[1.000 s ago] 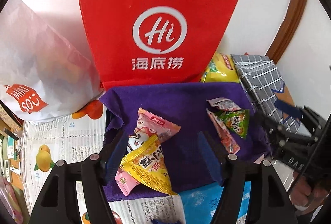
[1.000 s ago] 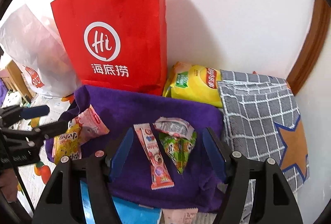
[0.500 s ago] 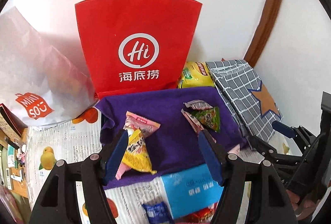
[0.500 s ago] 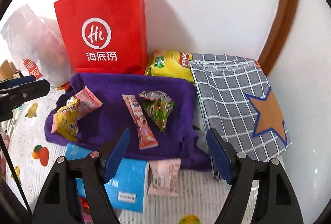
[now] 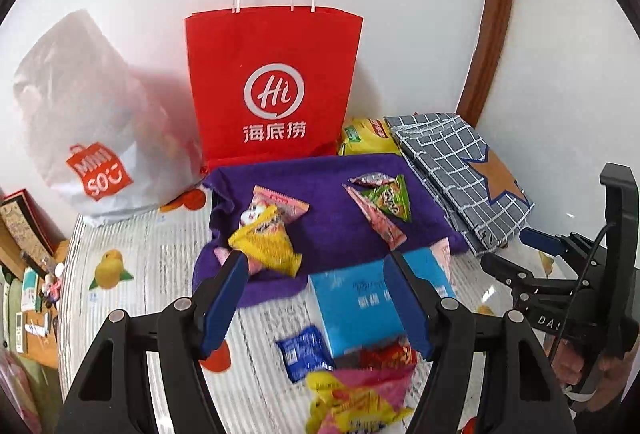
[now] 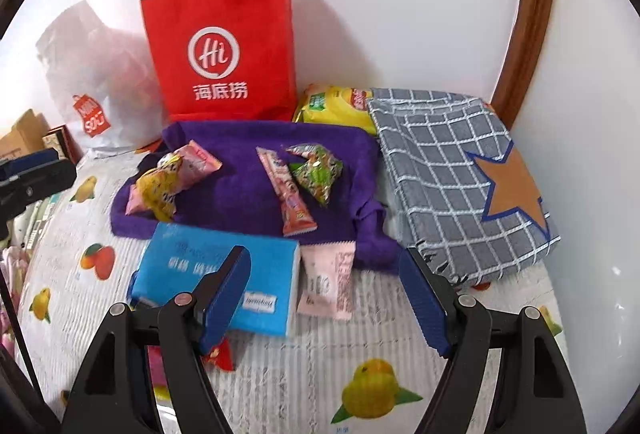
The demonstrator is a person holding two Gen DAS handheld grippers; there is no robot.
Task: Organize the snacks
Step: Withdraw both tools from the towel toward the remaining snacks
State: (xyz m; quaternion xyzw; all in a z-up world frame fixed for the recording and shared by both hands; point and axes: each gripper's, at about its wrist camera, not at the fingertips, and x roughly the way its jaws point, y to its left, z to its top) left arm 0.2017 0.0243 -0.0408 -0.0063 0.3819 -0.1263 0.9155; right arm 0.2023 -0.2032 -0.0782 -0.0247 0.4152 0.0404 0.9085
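A purple cloth (image 5: 328, 201) lies on the fruit-print table cover with snacks on it. A yellow packet (image 5: 266, 244) rests over a pink packet (image 5: 280, 203) at its left. A green triangular packet (image 5: 390, 199) and a pink stick (image 5: 376, 222) lie at its right. In front of the cloth are a blue box (image 5: 356, 306), a pale pink sachet (image 6: 330, 282), a small blue packet (image 5: 302, 352) and red and yellow-pink packets (image 5: 360, 394). My left gripper (image 5: 316, 262) hovers open above the cloth's front edge, holding nothing. My right gripper (image 6: 324, 254) hangs open over the sachet, holding nothing.
A red paper bag (image 5: 272, 85) stands against the wall behind the cloth, with a white plastic bag (image 5: 88, 113) to its left. A yellow chips bag (image 6: 332, 105) and a grey checked cloth bag with a star (image 6: 460, 173) lie at the right. Clutter lines the table's left edge.
Both grippers have drawn back from the purple cloth and risen a little, so the blue box and the front packets now show. The right jaws stand slightly wider.
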